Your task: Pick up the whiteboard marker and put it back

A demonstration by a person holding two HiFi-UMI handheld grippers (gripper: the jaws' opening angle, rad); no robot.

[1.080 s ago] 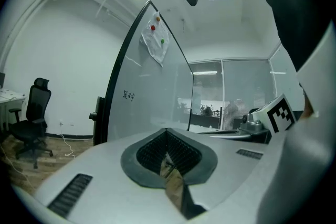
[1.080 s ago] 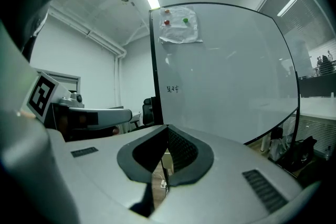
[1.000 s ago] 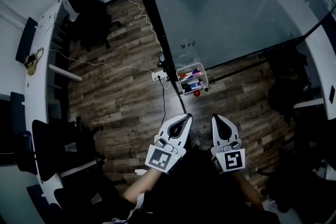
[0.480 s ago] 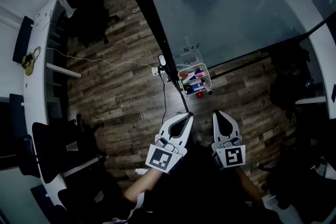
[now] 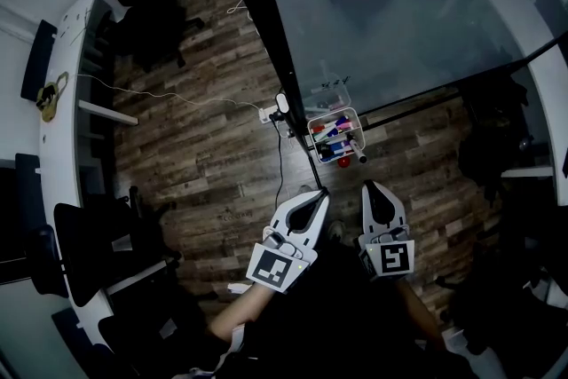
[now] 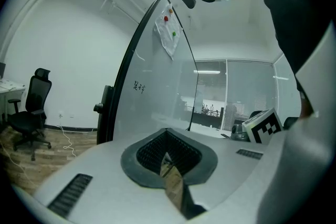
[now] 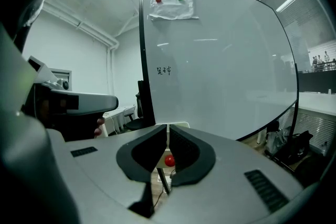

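Wooden floor [image 5: 204, 146] lies below a whiteboard [image 5: 399, 40]; the tray [image 5: 330, 114] at its lower edge holds the markers [image 5: 337, 136]. Left gripper [image 5: 312, 201] and right gripper [image 5: 373, 193] have their fingers closed, empty: picking seems not begun.

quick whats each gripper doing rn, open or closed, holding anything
Left gripper: closed, jaws meeting at the tips, nothing held.
Right gripper: closed but for a thin slit, nothing held.
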